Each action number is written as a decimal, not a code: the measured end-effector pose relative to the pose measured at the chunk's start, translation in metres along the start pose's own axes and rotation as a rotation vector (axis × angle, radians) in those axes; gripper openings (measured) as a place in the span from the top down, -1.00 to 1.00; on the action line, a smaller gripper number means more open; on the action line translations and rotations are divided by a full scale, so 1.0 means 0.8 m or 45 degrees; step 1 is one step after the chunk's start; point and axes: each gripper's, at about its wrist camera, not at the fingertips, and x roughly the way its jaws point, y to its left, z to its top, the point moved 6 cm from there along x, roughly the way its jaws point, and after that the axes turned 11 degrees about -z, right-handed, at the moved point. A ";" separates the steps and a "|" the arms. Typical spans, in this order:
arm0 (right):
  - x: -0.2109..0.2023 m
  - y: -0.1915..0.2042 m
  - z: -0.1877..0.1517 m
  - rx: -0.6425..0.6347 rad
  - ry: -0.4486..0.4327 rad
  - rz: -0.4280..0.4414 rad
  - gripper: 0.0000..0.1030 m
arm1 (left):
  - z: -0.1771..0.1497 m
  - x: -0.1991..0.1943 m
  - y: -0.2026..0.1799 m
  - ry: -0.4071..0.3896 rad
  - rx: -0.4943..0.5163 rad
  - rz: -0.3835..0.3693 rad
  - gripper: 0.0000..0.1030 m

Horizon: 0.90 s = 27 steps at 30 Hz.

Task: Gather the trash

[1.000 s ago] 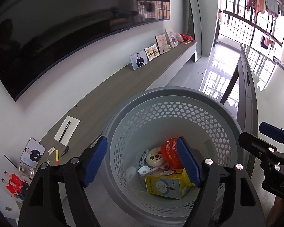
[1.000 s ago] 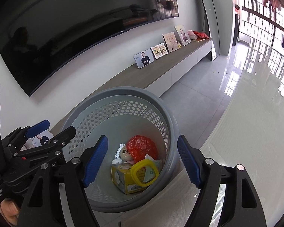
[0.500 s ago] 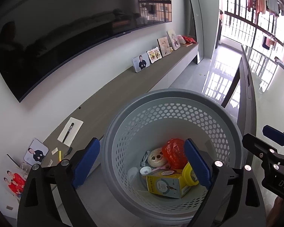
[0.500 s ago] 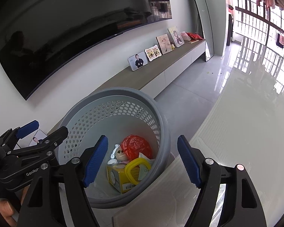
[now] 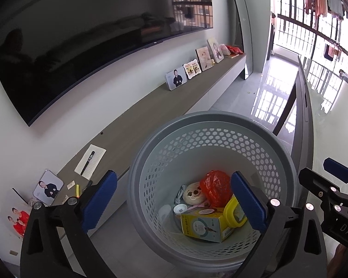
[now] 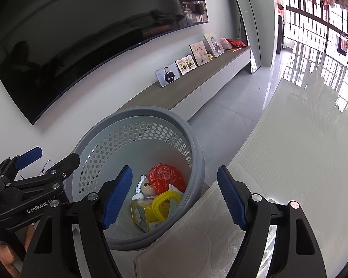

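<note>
Both grippers are hanging empty over the grey perforated bin point(image 5: 211, 125) — left gripper point(image 5: 174, 202) with jaws spread wide, right gripper point(image 6: 174, 197) likewise gaping, nothing between the pads. Trash is already lying in the bin bottom: red plastic bag point(image 5: 217, 188), yellow box point(image 5: 204, 225), yellow ring point(image 6: 165, 202), round face toy point(image 5: 193, 194). Judging from this, a drop-off step is wrapping up; next move is calling for locating any leftover trash — small scraps point(image 5: 73, 186) on the TV console point(image 5: 150, 108) look like candidates.
</note>
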 end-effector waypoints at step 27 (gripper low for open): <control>-0.003 0.006 0.000 -0.021 -0.013 0.006 -0.41 | -0.001 -0.003 0.002 0.003 -0.007 0.010 -0.88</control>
